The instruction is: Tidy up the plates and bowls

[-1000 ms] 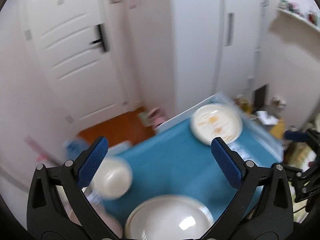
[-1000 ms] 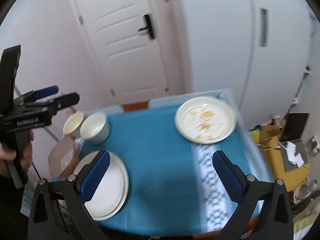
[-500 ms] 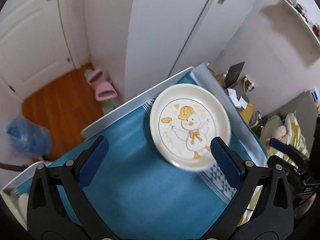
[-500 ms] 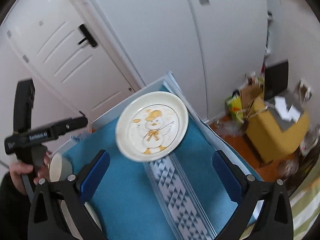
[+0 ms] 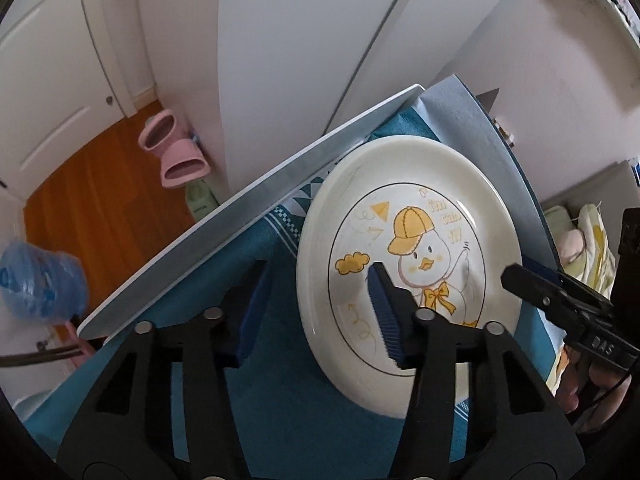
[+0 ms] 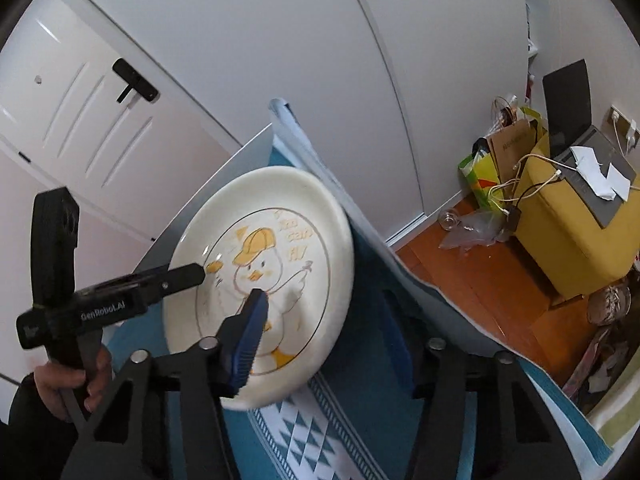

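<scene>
A round, glossy cream plate (image 5: 408,276) with a raised rim lies on the teal woven tablecloth (image 5: 280,400), near the table's far corner, and both tongs straddle its edges from opposite sides. The plate's well is ringed by a thin dark line and printed with a white duckling in a yellow cap and bow, a small yellow cloud and paper planes around it, plus faint yellow lettering. The left gripper (image 5: 316,316) has just been closing: its ribbed blue right pad sits over the plate's printed face, its left pad outside the rim over the cloth, with the plate's near-left edge between them — the pads do not look pressed on it, though the fisheye view makes that hard to judge. The right gripper (image 6: 324,332) has likewise been closing, its blue left pad above the duck and its other finger dark and blurred beyond the plate's right rim, not visibly pinching. A white geometric band (image 6: 304,428) runs through the cloth just below the right tongs. A hand (image 6: 76,380) grips the left tool's black handle.
</scene>
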`<action>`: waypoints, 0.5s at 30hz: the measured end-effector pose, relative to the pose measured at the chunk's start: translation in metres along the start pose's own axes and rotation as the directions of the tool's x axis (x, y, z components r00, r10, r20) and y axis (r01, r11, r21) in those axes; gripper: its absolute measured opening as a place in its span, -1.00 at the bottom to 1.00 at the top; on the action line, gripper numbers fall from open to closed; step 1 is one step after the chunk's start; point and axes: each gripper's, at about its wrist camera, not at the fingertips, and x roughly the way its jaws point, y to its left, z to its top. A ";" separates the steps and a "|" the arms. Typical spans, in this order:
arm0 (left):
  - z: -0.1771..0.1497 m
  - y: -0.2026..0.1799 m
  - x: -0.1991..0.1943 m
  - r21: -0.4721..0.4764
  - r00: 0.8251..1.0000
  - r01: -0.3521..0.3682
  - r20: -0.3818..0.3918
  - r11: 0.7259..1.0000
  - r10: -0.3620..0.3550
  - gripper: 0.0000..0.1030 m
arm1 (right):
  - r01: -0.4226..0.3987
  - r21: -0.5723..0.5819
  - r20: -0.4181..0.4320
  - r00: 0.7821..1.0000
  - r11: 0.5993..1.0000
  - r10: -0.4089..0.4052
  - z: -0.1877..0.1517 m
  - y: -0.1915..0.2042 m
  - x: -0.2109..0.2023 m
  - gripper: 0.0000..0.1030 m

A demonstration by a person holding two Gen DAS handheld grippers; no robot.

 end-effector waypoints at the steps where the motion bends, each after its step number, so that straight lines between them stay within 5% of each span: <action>1: 0.000 -0.001 0.000 0.002 1.000 0.000 0.000 1.000 0.000 -0.28 | -0.002 0.001 -0.003 1.000 1.000 0.002 0.000 0.000 0.001 -0.17; 3: -0.001 0.000 0.001 0.004 1.000 0.011 -0.011 1.000 -0.011 -0.64 | 0.000 0.007 -0.008 1.000 1.000 0.000 -0.001 0.000 0.004 -0.36; 7: -0.003 0.000 0.006 0.027 1.000 -0.004 -0.003 1.000 0.004 -0.66 | 0.000 0.020 -0.010 1.000 1.000 0.000 -0.005 -0.002 0.012 -0.69; 15: -0.005 0.000 0.006 0.013 1.000 -0.020 0.006 1.000 0.020 -0.66 | -0.018 -0.005 -0.010 1.000 1.000 0.017 -0.002 -0.004 0.015 -0.72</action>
